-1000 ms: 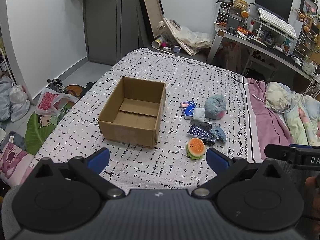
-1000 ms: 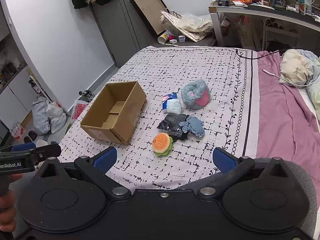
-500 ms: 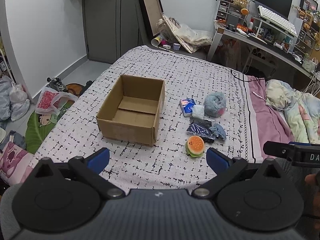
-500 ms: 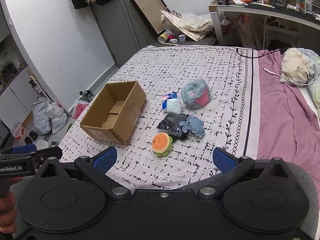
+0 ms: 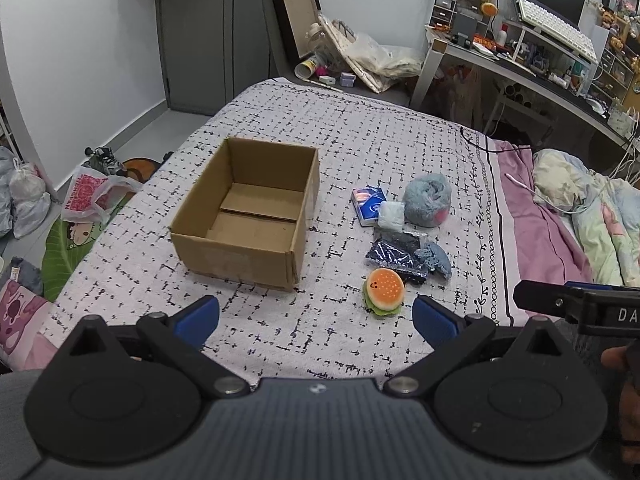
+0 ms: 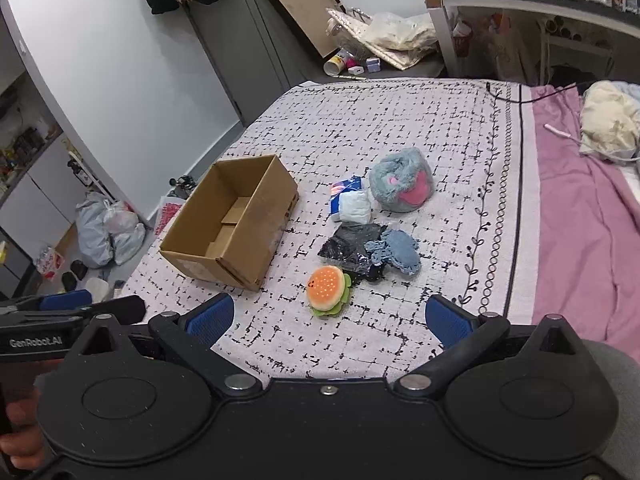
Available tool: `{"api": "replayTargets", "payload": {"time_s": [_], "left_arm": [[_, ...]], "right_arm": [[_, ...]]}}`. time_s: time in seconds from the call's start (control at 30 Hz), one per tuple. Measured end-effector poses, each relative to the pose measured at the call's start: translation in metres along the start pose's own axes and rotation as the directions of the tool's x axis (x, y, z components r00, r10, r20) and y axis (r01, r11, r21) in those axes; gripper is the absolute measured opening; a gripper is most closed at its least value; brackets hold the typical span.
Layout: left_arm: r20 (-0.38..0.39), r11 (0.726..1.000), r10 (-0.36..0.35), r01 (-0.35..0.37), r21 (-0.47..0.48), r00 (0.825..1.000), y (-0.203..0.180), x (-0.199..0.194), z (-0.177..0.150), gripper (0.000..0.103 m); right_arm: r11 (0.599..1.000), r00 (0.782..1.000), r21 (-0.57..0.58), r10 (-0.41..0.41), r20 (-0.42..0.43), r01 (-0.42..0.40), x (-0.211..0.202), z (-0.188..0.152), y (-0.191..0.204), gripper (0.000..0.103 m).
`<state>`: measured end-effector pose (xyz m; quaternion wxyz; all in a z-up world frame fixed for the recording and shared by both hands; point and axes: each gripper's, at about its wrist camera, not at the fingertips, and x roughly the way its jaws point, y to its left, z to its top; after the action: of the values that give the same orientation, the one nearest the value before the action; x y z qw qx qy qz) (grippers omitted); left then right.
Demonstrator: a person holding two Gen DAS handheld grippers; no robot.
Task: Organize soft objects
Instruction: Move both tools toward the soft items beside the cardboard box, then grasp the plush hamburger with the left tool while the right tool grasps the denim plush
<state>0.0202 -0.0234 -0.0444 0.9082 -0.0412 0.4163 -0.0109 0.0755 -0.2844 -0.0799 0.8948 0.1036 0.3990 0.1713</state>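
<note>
While both tools are hovering low over the near edge of the bed, the left hand-held gripper is holding its blue-padded fingers spread wide with nothing between them, and the right hand-held gripper is gaping just as wide and empty. An open cardboard box is sitting empty on the checked bedspread. To its right the soft things are lying in a loose cluster: a burger plush nearest the grippers, a black plastic bag touching a blue-grey knitted piece behind it, then a white tissue pack resting against a blue packet, and a fluffy grey-and-pink plush just beside them. A hand is gripping the left tool's handle.
</note>
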Motion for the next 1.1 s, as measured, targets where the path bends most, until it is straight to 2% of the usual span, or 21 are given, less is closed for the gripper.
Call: {"api": "replayTargets", "payload": {"time_s": [0.17,0.23,0.47,0.63,0.9,1.1], "left_arm": [[-0.004,1.000,-0.009,0.009,0.007,1.000,-0.007,0.012,0.003,0.102],[-0.004,1.000,-0.007,0.007,0.006,1.000,-0.009,0.017,0.004,0.102],[-0.008,1.000,0.001,-0.001,0.001,1.000,-0.018,0.036,0.010,0.101],[-0.018,1.000,-0.008,0.007,-0.016,1.000,-0.024,0.054,0.013,0.100],[-0.065,0.999,-0.040,0.038,-0.028,0.997,-0.040,0.092,0.017,0.098],[-0.110,0.996,-0.046,0.037,-0.083,0.993,-0.041,0.122,0.019,0.091]], "right_arm": [[1.000,1.000,-0.013,-0.015,-0.017,0.015,0.007,0.004,-0.009,0.103],[1.000,1.000,0.012,0.011,-0.012,-0.011,0.010,0.007,-0.015,0.103],[0.994,1.000,0.111,0.003,-0.018,-0.001,0.023,0.015,-0.047,0.103],[0.985,0.998,0.168,0.047,-0.038,-0.040,0.041,0.020,-0.056,0.102],[0.953,0.994,0.301,0.061,-0.090,-0.032,0.076,0.028,-0.075,0.094],[0.927,0.991,0.374,0.074,-0.107,-0.029,0.097,0.026,-0.087,0.090]]}}
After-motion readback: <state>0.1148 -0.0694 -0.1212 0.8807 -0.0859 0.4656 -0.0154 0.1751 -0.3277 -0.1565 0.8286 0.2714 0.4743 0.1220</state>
